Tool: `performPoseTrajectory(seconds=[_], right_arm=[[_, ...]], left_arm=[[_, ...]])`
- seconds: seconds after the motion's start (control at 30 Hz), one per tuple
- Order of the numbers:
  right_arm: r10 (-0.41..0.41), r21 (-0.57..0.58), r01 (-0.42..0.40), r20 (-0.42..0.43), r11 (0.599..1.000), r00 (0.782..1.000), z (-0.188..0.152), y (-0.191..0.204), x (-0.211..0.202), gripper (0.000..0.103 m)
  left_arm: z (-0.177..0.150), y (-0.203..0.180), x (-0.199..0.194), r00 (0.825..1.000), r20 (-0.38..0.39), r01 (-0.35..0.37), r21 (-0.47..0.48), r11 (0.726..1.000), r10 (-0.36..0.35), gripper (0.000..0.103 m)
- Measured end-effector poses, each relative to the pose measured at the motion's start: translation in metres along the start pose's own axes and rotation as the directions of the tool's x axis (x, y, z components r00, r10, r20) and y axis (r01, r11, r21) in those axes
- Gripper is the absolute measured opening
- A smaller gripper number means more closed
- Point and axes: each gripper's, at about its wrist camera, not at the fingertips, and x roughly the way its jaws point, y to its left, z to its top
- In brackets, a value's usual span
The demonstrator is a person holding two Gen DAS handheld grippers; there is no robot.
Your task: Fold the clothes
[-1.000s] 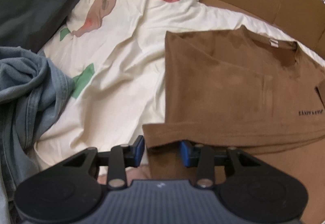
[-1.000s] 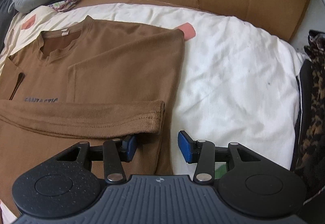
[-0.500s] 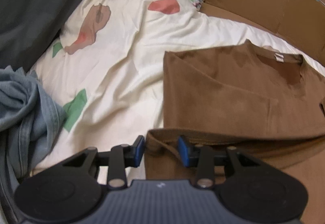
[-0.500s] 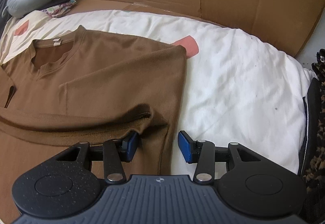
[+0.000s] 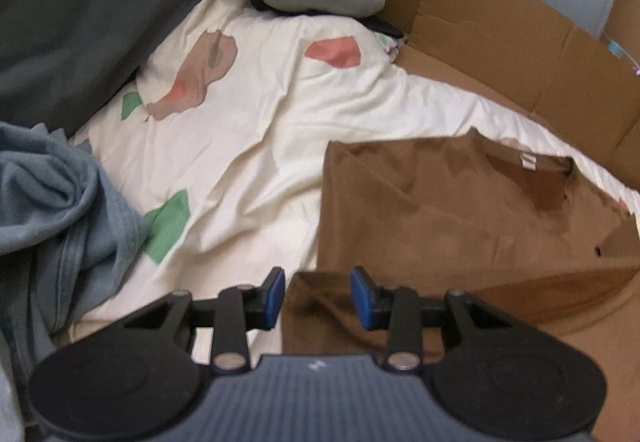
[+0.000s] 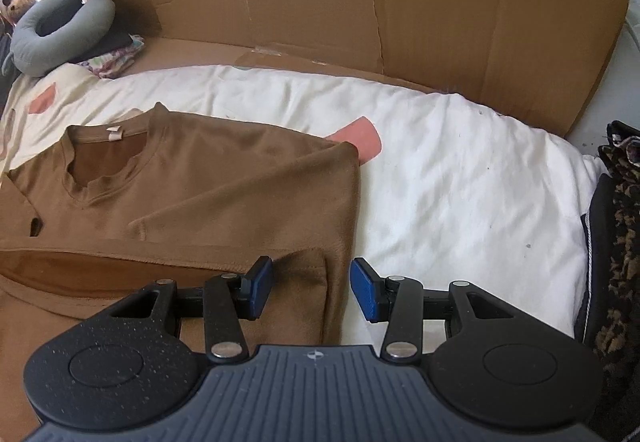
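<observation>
A brown long-sleeved shirt (image 5: 440, 209) lies front up on the pale bedsheet (image 5: 240, 145), collar at the far side. Its bottom hem is doubled back over the body and raised, so the darker inside shows beneath the fold. My left gripper (image 5: 318, 296) holds the hem's left corner, bunched between the blue pads. In the right wrist view the shirt (image 6: 240, 177) spreads to the left. My right gripper (image 6: 312, 288) has the hem's right corner between its pads, with a sliver of sheet showing at the right pad.
A crumpled blue-grey garment (image 5: 52, 209) lies left and a dark grey cushion (image 5: 80, 9) behind it. A grey neck pillow (image 6: 52, 37) sits far left. Cardboard walls (image 6: 400, 1) ring the back. Dark patterned clothes (image 6: 616, 242) lie along the right edge.
Both grippers rose and moved toward the collar with the hem corners. The hem, flat on the shirt before, is now lifted and bunched, and the printed text on the chest is out of sight.
</observation>
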Motion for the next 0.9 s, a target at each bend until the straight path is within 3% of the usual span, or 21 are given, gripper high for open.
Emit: performPoseTrajectory(seconds=[0.33, 0.47, 0.9], right_arm=[[0.017, -0.027, -0.018, -0.063, 0.999, 0.998, -0.023, 0.007, 0.006, 0.05], [0.001, -0.043, -0.004, -0.072, 0.999, 0.997, -0.021, 0.01, 0.012, 0.05], [-0.021, -0.037, 0.019, -0.061, 0.999, 0.998, -0.008, 0.008, 0.027, 0.05]], left_arm=[[-0.023, 0.003, 0.011, 0.997, -0.078, -0.016, 0.029, 0.999, 0.018, 0.039], [-0.028, 0.0, 0.018, 0.995, -0.099, -0.024, 0.039, 0.999, 0.028, 0.031], [-0.022, -0.006, 0.039, 0.994, -0.1, -0.025, 0.091, 0.996, 0.035, 0.033]])
